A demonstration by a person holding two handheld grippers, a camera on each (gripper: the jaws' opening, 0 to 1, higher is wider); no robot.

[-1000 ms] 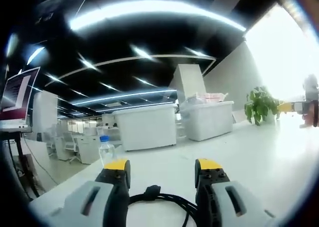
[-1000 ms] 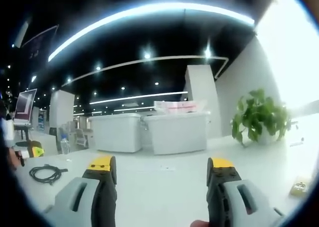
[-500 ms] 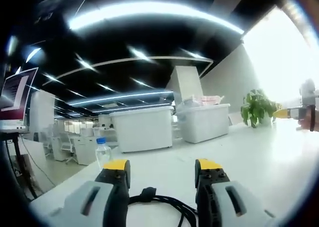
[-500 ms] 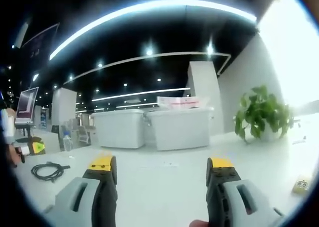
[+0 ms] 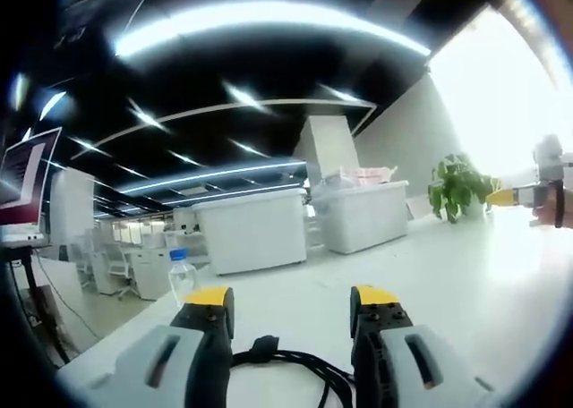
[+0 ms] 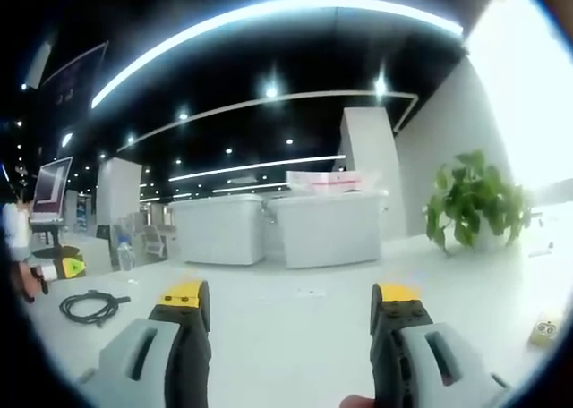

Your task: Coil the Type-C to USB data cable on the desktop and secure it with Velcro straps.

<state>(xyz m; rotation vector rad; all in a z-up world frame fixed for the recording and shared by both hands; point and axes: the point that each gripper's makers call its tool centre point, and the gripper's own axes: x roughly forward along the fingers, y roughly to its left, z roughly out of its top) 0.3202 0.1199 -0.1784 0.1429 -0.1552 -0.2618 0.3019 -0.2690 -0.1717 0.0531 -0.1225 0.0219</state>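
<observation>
Both grippers, left (image 5: 291, 311) and right (image 6: 292, 306), stand wide apart and empty over the white desk (image 6: 304, 327), the black cable (image 5: 291, 365) coiled between the left's jaws, bottle (image 5: 181, 272) and bins (image 5: 253, 231) beyond.

Both views shifted slightly; cable (image 5: 286, 372) unmoved

Open-plan office: desks (image 5: 134, 267), monitor (image 5: 22, 180)
</observation>
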